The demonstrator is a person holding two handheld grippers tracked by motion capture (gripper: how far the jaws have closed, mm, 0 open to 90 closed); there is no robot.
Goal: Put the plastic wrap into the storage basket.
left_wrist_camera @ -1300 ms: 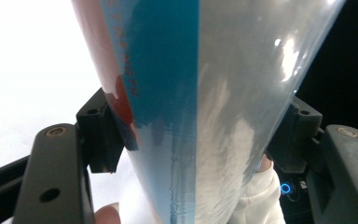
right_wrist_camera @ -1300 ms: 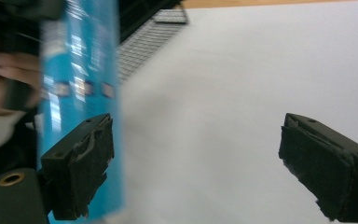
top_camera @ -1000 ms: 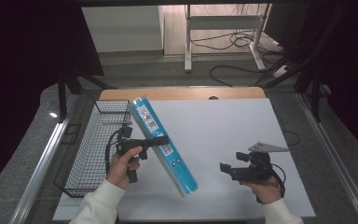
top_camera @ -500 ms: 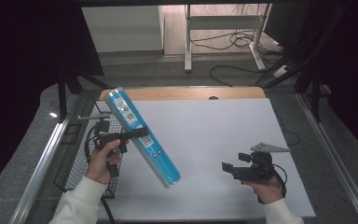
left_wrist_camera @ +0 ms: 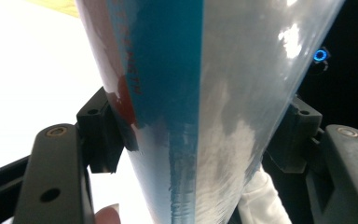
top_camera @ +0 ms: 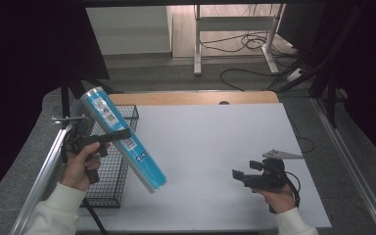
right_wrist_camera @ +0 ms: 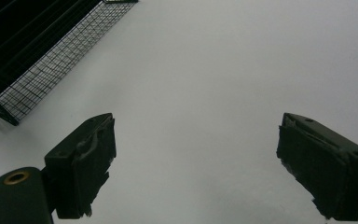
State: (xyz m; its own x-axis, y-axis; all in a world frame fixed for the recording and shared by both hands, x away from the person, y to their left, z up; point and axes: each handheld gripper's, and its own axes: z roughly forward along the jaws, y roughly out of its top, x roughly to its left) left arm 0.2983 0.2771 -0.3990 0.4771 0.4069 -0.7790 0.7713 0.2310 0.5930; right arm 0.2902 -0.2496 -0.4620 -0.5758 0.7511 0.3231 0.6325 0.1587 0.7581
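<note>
A long blue tube with a white label is held tilted in the air above the black wire basket at the table's left. My left gripper is shut on its middle; in the left gripper view both pads press the blue tube from either side. The tube's upper end points back left and its lower end hangs over the white table. My right gripper rests low near the table's front right, held in a hand. In the right gripper view its jaws stand wide apart with nothing between the right gripper fingertips.
The white tabletop spreads between the two hands. A metal frame rail runs along the left of the basket. Cables and a desk leg lie on the floor behind the table. The wire basket shows at the upper left of the right gripper view.
My left hand has carried the tube leftward and upward, from the table's middle to above the basket. The right hand has stayed put.
</note>
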